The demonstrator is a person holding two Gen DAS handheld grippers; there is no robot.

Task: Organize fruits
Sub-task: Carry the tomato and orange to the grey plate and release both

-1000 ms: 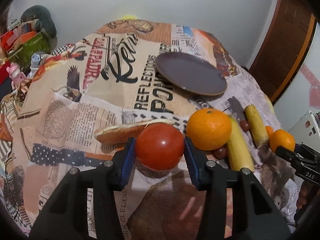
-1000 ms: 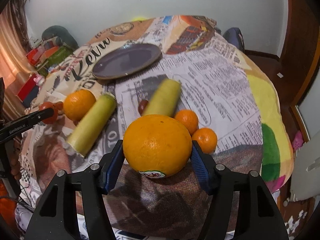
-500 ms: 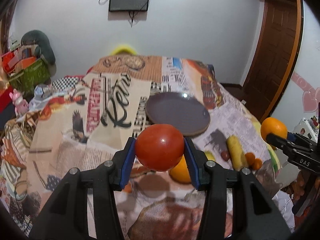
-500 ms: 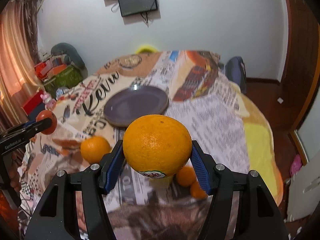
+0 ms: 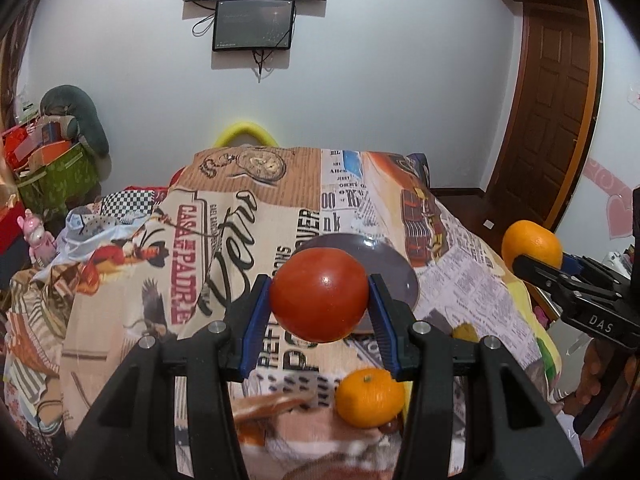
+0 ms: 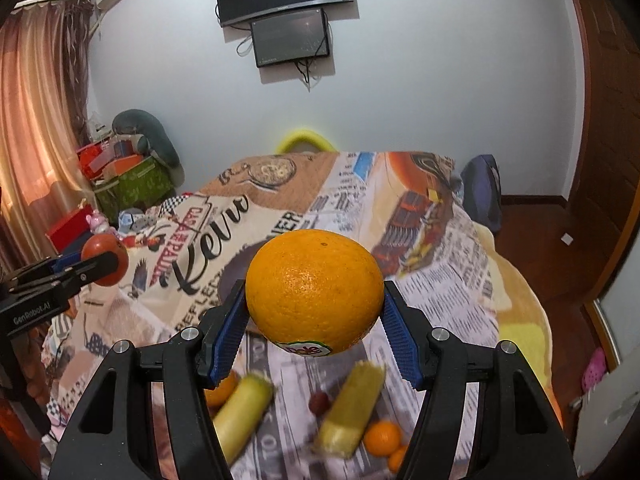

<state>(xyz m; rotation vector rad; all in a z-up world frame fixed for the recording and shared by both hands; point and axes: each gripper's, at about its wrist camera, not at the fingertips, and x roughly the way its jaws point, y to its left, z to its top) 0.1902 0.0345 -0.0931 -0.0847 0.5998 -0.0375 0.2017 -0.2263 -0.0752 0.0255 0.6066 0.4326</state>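
We carry a fruit in each hand, both lifted clear of the cloth-covered tabletop [image 5: 120, 320]. Our left tool [image 5: 319, 300] is clenched on the tomato [image 5: 319, 295], pads at its widest sides so it cannot roll out. Our right tool [image 6: 315, 300] clamps the orange [image 6: 315, 291] the same way. The plate [image 5: 400, 276] lies just beyond, likely where both go. A mandarin [image 5: 369, 397] and the corn cobs [image 6: 242, 412] wait on the cloth below.
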